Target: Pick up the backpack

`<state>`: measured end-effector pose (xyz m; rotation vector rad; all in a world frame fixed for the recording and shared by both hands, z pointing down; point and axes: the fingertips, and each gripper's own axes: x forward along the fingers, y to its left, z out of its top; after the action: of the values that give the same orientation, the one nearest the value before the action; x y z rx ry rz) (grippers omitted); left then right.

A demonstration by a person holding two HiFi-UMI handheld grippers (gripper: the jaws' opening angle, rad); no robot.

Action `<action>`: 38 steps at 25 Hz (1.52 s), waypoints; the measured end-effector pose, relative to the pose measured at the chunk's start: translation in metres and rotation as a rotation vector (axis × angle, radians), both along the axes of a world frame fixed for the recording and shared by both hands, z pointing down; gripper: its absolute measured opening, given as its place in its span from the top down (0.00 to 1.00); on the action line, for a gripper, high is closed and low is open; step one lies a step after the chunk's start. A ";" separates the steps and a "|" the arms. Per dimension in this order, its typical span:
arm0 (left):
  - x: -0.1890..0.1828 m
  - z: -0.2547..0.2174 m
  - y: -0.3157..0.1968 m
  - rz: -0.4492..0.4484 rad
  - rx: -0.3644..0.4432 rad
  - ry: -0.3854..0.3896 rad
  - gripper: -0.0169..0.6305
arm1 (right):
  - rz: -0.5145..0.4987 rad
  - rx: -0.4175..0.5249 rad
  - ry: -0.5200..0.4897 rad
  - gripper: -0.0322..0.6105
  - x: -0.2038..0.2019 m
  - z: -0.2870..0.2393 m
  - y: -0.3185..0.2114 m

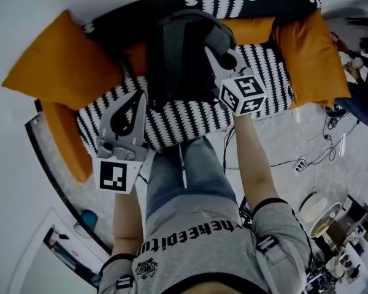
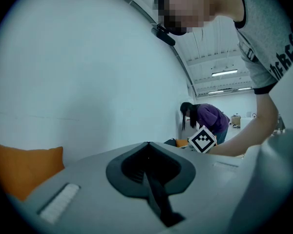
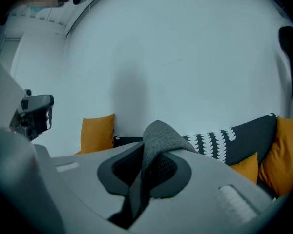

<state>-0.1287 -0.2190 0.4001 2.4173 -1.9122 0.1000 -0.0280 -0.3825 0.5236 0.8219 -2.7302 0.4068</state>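
Right gripper view shows the right gripper [image 3: 151, 155] clamped on the dark fabric backpack's [image 1: 175, 60] grey woven strap [image 3: 162, 133]; the bag's weight could pull it free

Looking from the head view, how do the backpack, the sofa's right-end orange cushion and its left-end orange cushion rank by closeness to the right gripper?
1. Backpack, middle of the sofa: its strap is clamped by the right gripper.
2. Right-end orange cushion, to that gripper's right.
3. Left-end orange cushion, far side, past the left gripper.

Grey printed T-shirt [image 1: 196, 253], blue jeans [image 1: 202, 170]
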 end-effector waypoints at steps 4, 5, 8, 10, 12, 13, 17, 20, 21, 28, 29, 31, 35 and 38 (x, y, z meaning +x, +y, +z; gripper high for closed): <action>-0.005 -0.017 0.012 -0.003 0.031 -0.004 0.95 | 0.027 0.026 -0.036 0.91 0.004 -0.029 0.015; -0.004 -0.021 0.013 -0.001 0.041 -0.006 0.95 | 0.034 0.033 -0.046 0.91 0.007 -0.036 0.018; -0.001 -0.032 0.015 0.012 0.062 -0.015 0.95 | 0.052 0.054 -0.068 0.91 0.014 -0.054 0.026; -0.002 -0.040 0.018 0.020 0.075 -0.023 0.95 | 0.055 0.071 -0.070 0.91 0.015 -0.065 0.034; -0.002 -0.047 0.023 0.025 0.084 -0.026 0.95 | 0.051 0.085 -0.064 0.91 0.015 -0.072 0.044; -0.003 -0.049 0.025 0.027 0.089 -0.027 0.95 | 0.049 0.091 -0.061 0.91 0.015 -0.075 0.049; -0.007 -0.058 0.031 0.035 0.111 -0.034 0.95 | 0.046 0.113 -0.060 0.91 0.012 -0.089 0.064; -0.008 -0.068 0.035 0.041 0.135 -0.036 0.95 | 0.044 0.120 -0.066 0.91 0.010 -0.099 0.078; -0.008 -0.072 0.037 0.044 0.143 -0.039 0.95 | 0.043 0.121 -0.067 0.91 0.010 -0.102 0.084; -0.008 -0.092 0.044 0.065 0.179 -0.048 0.95 | 0.031 0.147 -0.040 0.91 0.010 -0.118 0.115; -0.009 -0.095 0.046 0.068 0.187 -0.048 0.95 | 0.035 0.150 -0.039 0.91 0.011 -0.121 0.118; -0.008 -0.102 0.049 0.077 0.203 -0.050 0.95 | 0.044 0.163 -0.031 0.91 0.013 -0.129 0.123; -0.005 -0.113 0.051 0.101 0.228 -0.055 0.95 | 0.071 0.197 -0.008 0.90 0.022 -0.143 0.131; -0.002 -0.120 0.050 0.118 0.244 -0.047 0.95 | 0.115 0.218 -0.001 0.90 0.036 -0.155 0.131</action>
<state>-0.1305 -0.1687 0.2801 2.7064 -1.9003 -0.0777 0.0080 -0.2511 0.3687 1.0366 -2.7710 0.1323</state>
